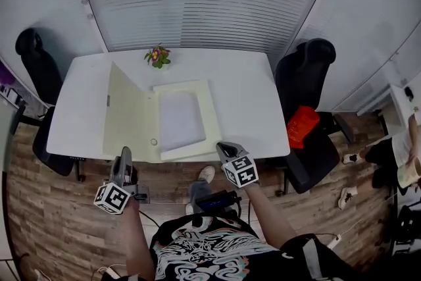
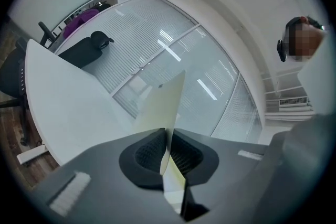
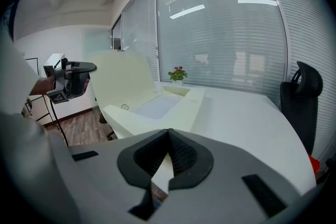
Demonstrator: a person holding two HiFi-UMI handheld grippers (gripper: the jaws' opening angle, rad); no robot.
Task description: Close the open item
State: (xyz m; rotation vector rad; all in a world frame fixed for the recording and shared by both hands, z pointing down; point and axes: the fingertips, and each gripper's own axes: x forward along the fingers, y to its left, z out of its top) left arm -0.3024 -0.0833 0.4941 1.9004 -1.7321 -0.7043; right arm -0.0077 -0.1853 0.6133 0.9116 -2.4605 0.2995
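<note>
A cream file box (image 1: 214,122) lies open on the white table (image 1: 250,102), with white paper (image 1: 177,118) in its tray. Its lid (image 1: 128,112) stands tilted up on the left. My left gripper (image 1: 124,154) is at the lid's front edge; in the left gripper view the thin cream lid (image 2: 165,105) runs straight through the pinched jaws of the left gripper (image 2: 167,134). My right gripper (image 1: 222,147) hovers just off the box's front right corner, shut and empty. In the right gripper view the right gripper (image 3: 168,132) faces the open box (image 3: 157,105) and its raised lid (image 3: 123,78).
A small potted flower (image 1: 158,56) stands at the table's far edge behind the box. Black office chairs stand at the left (image 1: 36,62) and right (image 1: 309,76), with a red object (image 1: 301,125) on the right one. Blinds cover the glass wall beyond the table.
</note>
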